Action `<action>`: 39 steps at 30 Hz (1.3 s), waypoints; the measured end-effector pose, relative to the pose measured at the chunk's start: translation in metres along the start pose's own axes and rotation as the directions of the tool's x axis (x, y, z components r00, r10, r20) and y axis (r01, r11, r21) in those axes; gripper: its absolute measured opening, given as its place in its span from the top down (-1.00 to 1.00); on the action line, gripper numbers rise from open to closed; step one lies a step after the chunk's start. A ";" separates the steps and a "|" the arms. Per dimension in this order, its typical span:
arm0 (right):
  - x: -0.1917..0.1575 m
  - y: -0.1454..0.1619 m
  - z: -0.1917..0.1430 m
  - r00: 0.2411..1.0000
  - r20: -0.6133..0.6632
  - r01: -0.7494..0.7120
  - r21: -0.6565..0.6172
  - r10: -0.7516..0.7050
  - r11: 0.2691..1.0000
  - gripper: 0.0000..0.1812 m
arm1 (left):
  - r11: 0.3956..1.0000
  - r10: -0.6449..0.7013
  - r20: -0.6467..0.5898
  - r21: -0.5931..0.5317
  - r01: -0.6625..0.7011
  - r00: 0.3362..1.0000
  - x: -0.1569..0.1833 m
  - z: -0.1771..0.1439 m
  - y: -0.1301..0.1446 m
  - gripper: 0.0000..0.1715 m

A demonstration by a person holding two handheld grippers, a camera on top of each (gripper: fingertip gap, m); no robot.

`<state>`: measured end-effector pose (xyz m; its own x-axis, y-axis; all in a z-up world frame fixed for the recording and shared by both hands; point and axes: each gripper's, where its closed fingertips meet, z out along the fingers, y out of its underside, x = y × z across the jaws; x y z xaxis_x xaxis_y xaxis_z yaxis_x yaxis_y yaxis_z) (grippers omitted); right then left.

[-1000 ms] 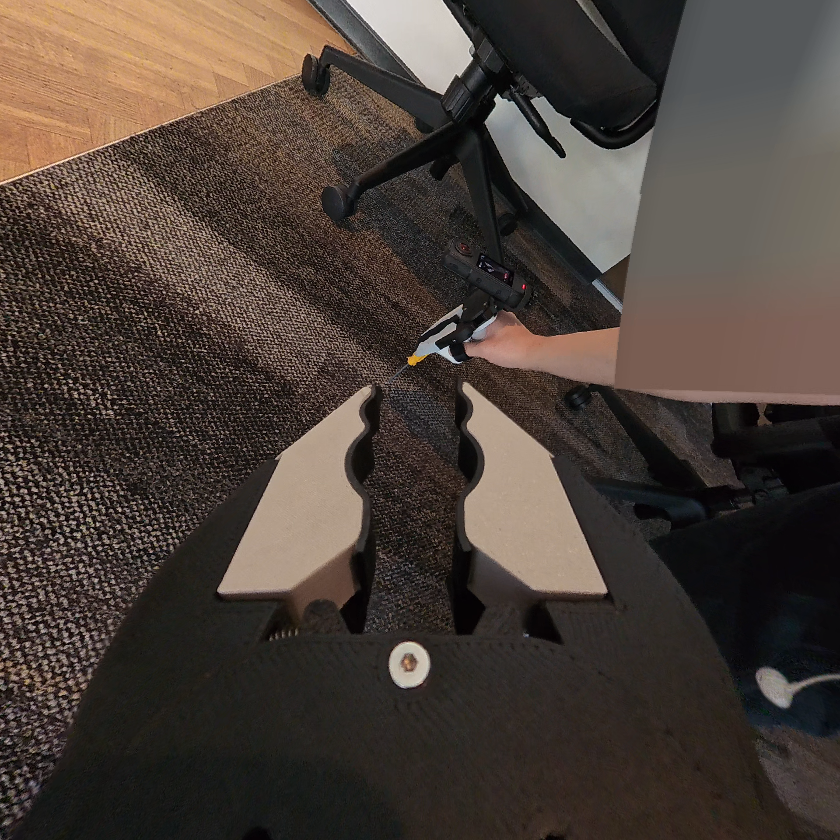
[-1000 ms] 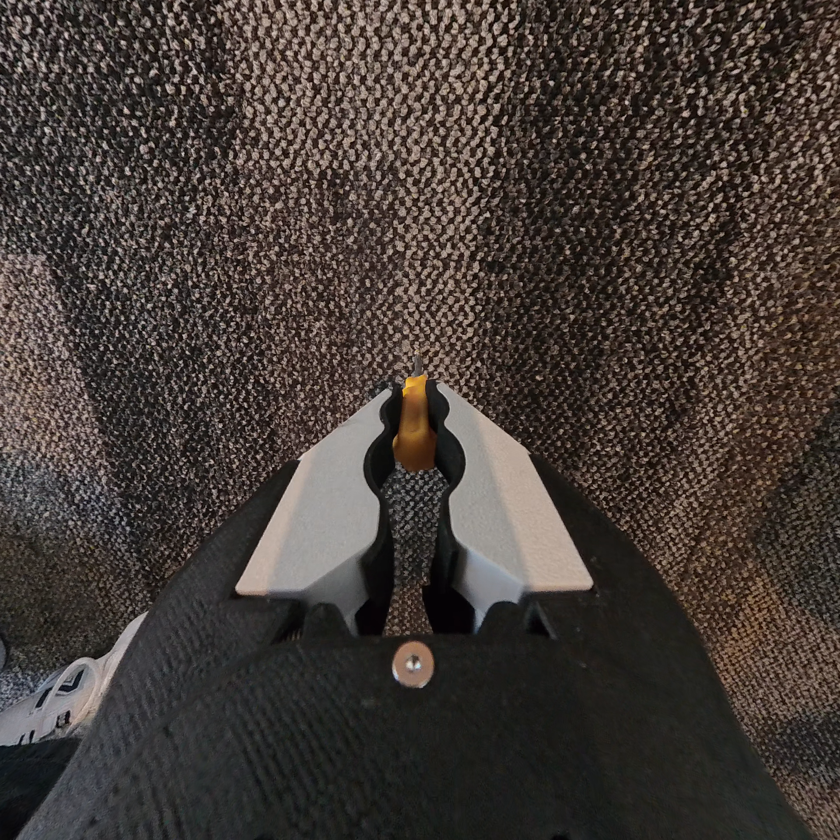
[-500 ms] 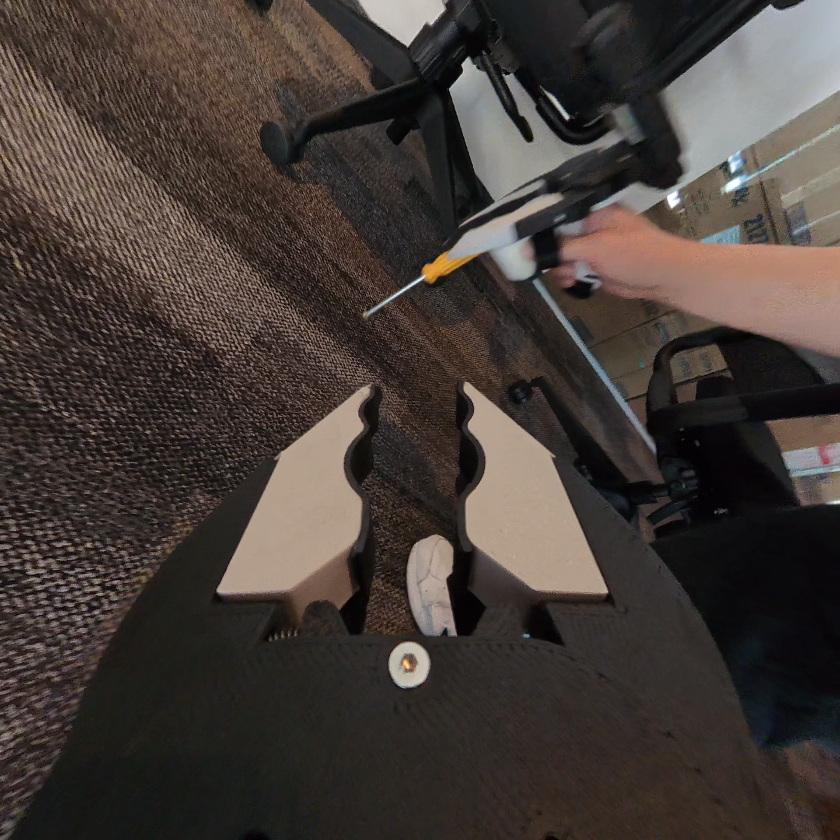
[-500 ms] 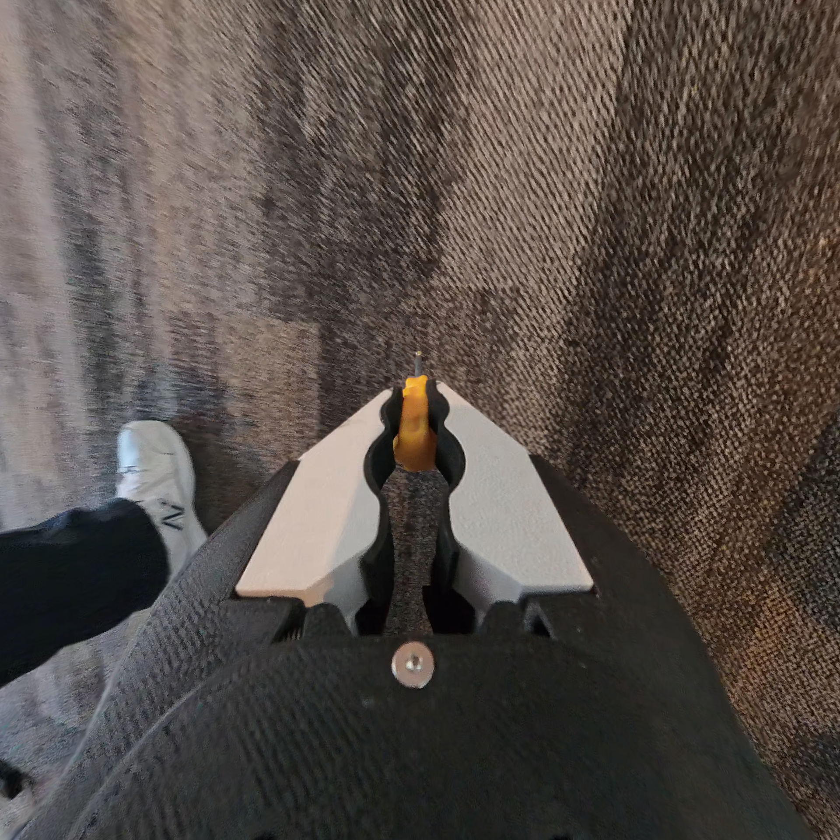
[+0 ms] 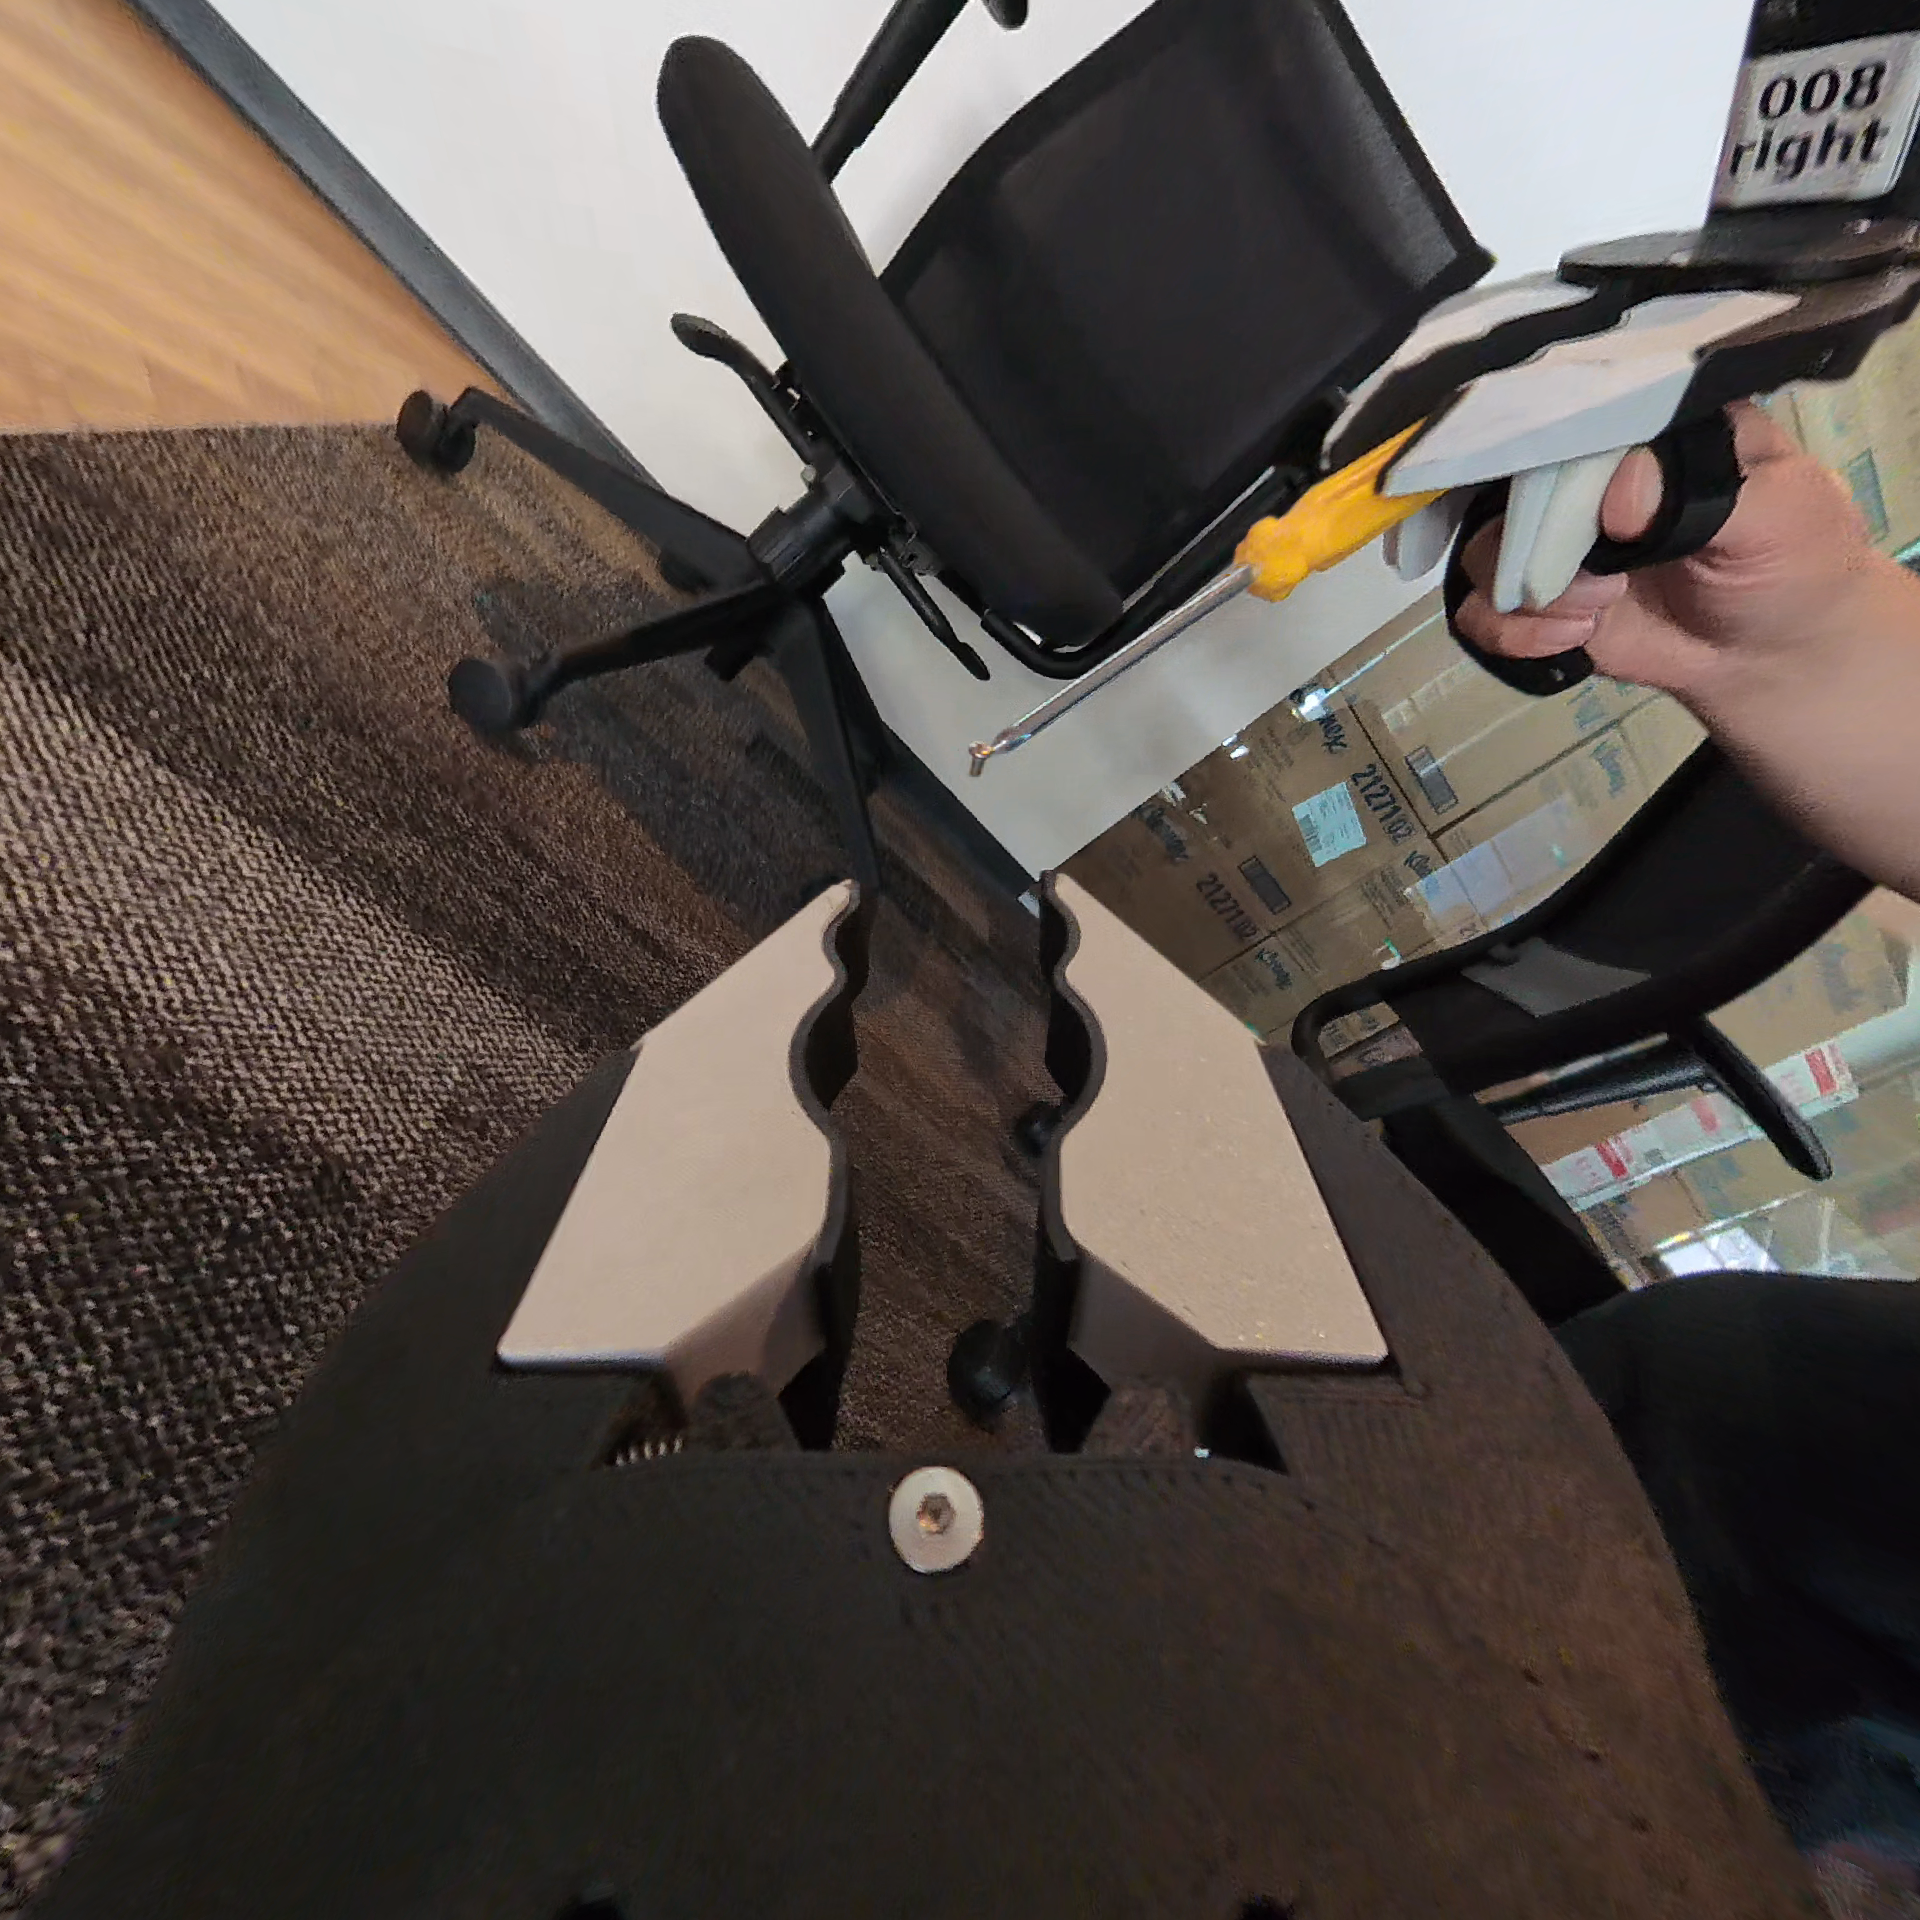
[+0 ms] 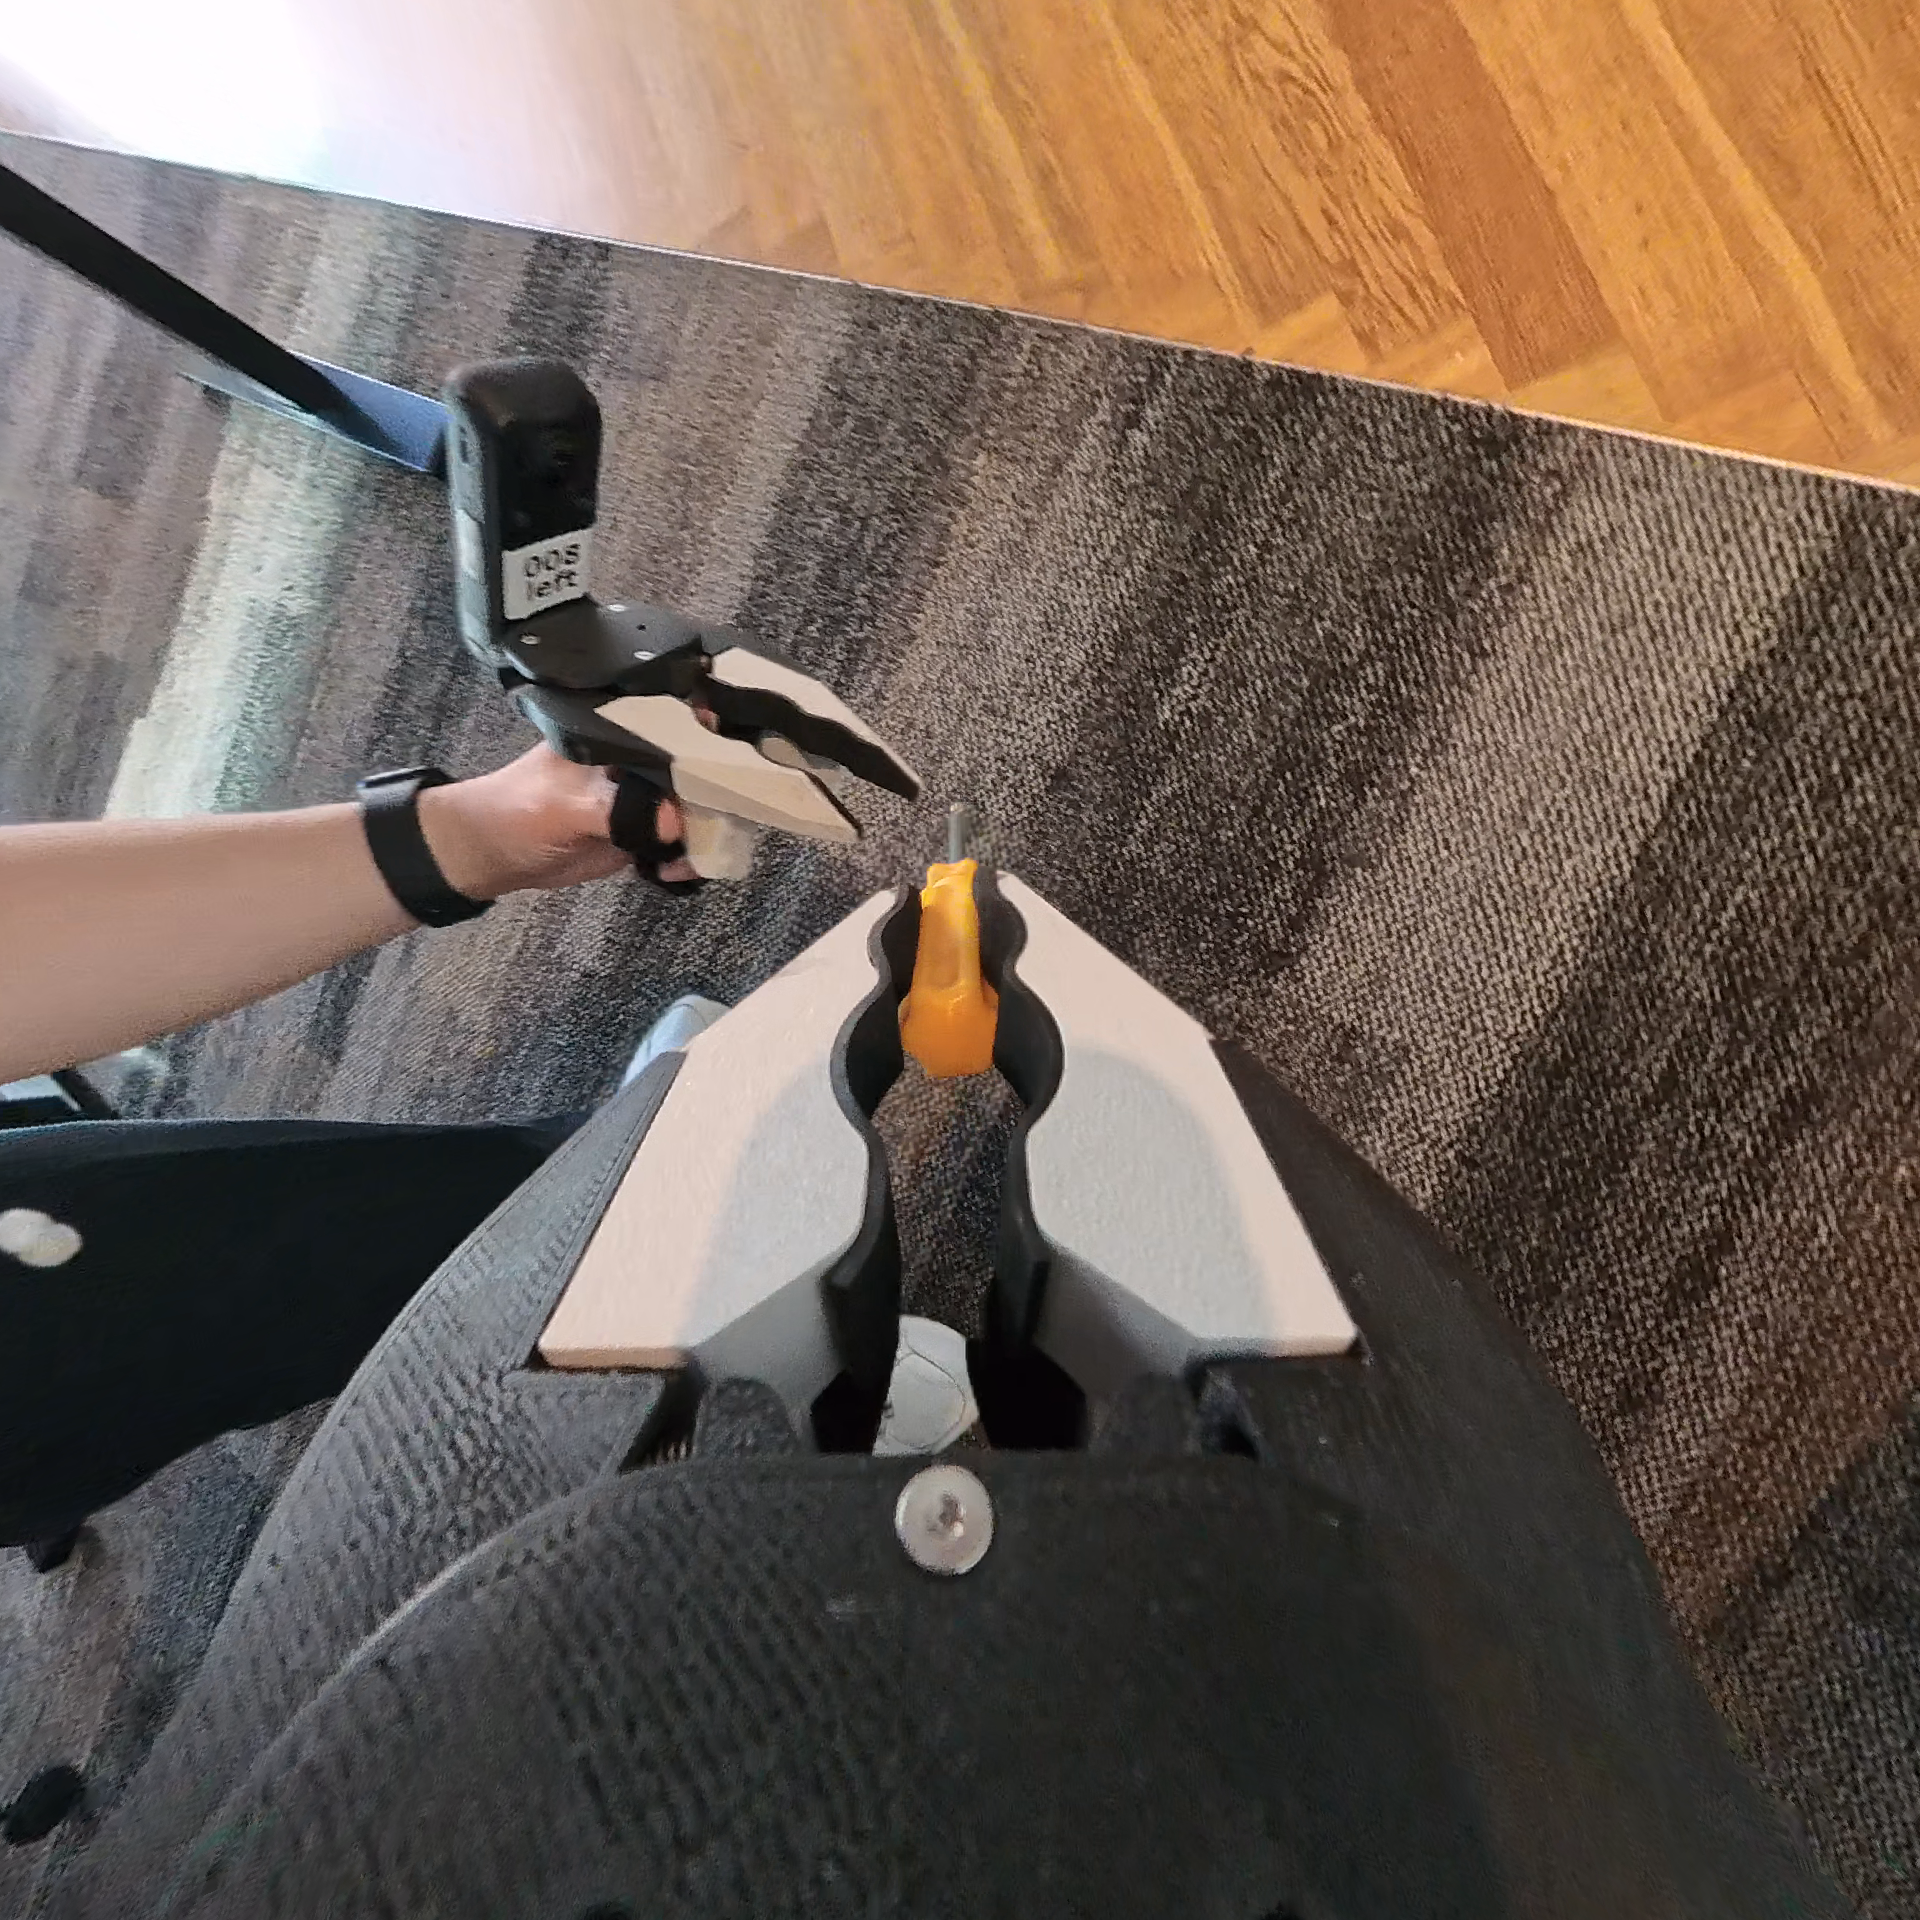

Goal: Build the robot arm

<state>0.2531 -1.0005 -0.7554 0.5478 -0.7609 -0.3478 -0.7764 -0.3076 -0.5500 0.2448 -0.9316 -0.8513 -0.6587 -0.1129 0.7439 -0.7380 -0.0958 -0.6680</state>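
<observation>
The right gripper (image 6: 948, 883) clamps a yellow-handled screwdriver (image 6: 945, 977), shaft pointing forward above the carpet (image 6: 1351, 727). The left gripper (image 5: 945, 894), jaws apart and empty, hovers near an office chair (image 5: 1039, 343).

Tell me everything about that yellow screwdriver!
The screwdriver has a yellow plastic-looking handle and a thin, shiny metal shaft with something small at its tip. The right gripper is shut on the handle, pinching it between its white fingers. It hangs in the air above the dark carpet, touching nothing else. The left gripper nearby is open and empty.
</observation>
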 end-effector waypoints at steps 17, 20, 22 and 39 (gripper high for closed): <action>-0.077 -0.035 -0.032 0.983 0.140 0.126 -0.027 -0.121 0.992 0.88 | 0.993 0.116 -0.228 0.005 -0.118 0.967 0.072 -0.029 -0.031 0.68; -0.081 -0.037 -0.036 0.982 0.142 0.131 -0.032 -0.125 0.991 0.88 | 0.990 0.138 -0.228 0.034 -0.134 0.964 0.077 -0.031 -0.038 0.72; -0.081 -0.037 -0.036 0.982 0.136 0.138 -0.036 -0.132 0.990 0.88 | 0.986 0.164 -0.219 0.038 -0.160 0.962 0.079 -0.030 -0.040 0.73; -0.088 -0.034 -0.031 0.979 0.143 0.155 -0.050 -0.147 0.987 0.87 | 0.979 0.198 -0.214 0.006 -0.201 0.957 0.079 -0.033 -0.034 0.84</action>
<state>0.2220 -0.9408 -0.6828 0.6948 -0.6179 -0.3680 -0.6964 -0.4501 -0.5590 0.2129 -0.9042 -0.7692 -0.8077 0.0845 0.5835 -0.5892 -0.0774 -0.8043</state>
